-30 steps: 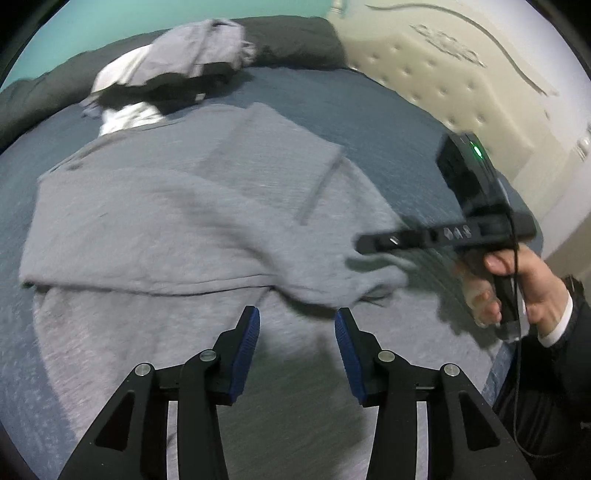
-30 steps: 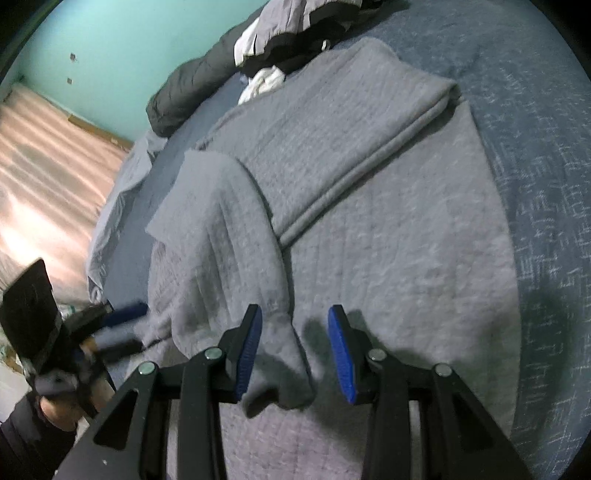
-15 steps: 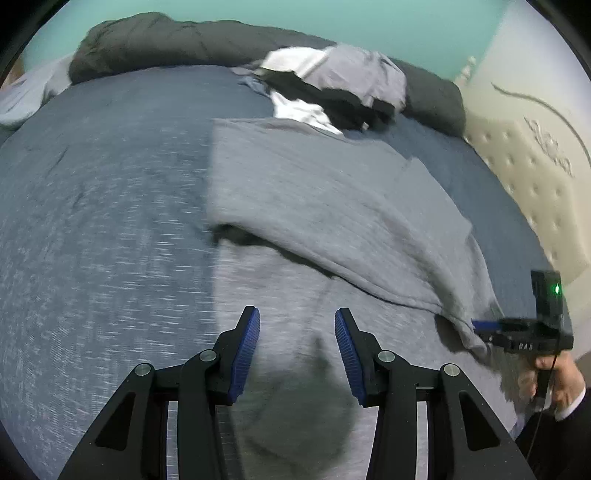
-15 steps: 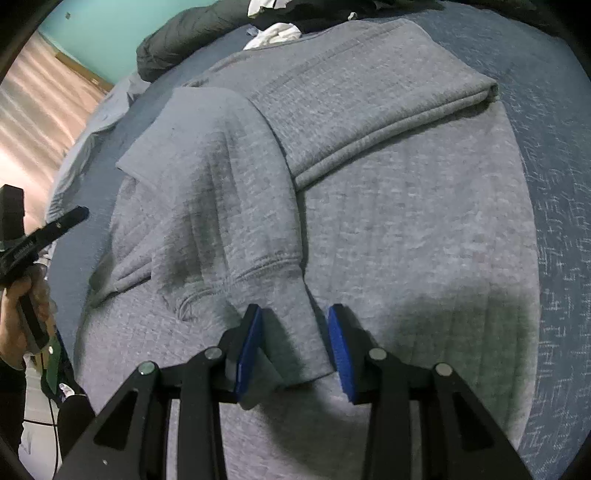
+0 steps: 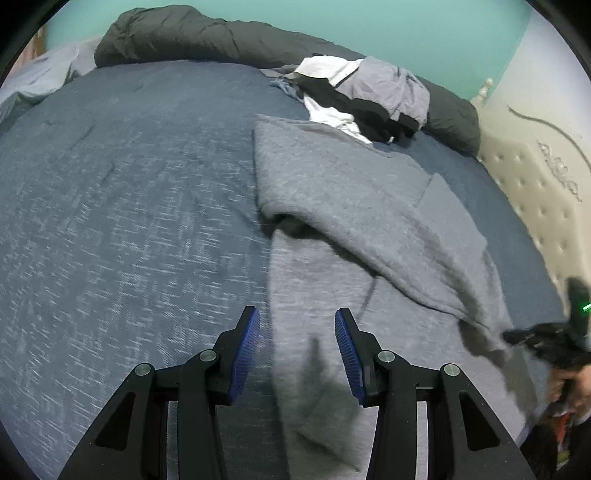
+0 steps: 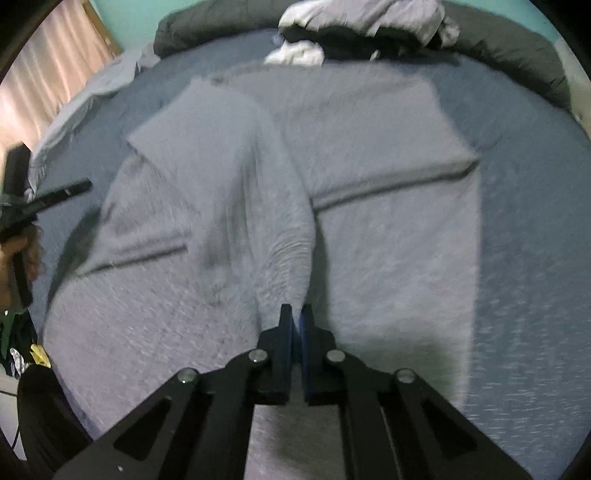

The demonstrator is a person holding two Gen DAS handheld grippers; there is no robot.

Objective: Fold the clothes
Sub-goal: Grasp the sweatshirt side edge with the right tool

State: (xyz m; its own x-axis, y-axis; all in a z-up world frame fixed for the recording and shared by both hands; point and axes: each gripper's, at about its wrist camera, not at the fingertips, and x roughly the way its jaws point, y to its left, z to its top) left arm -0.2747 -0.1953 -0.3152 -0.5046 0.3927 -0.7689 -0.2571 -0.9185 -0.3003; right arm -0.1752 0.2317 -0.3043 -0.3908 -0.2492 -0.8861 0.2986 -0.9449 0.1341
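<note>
Change since a second ago: the right gripper (image 6: 295,319), then spread with the sleeve cuff lying between its pads, has just closed its jaws and now pinches that cuff. The left gripper (image 5: 297,354) has swung across the bed (image 5: 122,206); a second ago it faced the middle of the sweatshirt, now it sits over the garment's left edge. Its gap is unchanged.

Right gripper: clenched on the cuff of the sleeve (image 6: 236,192), which runs straight ahead from the pads. Picture blurred.

Left gripper: released, nothing between the blue pads (image 5: 245,356). The left pad is over bare blanket, the right pad over grey cloth.

Sweatshirt (image 5: 351,206): grey, spread on the blue blanket, both sleeves folded across its body. From the left gripper it lies directly below and stretches ahead and to the right. From the right gripper it fills the ground below and ahead; the second sleeve (image 6: 373,147) lies crosswise ahead and right.

Clothes pile (image 5: 365,96): white, black and lilac, well ahead of both grippers, just beyond the sweatshirt's far end.

Dark duvet (image 5: 192,35): rolled along the far edge of the bed.

Headboard (image 5: 543,206): cream, tufted, far right of the left gripper.
</note>
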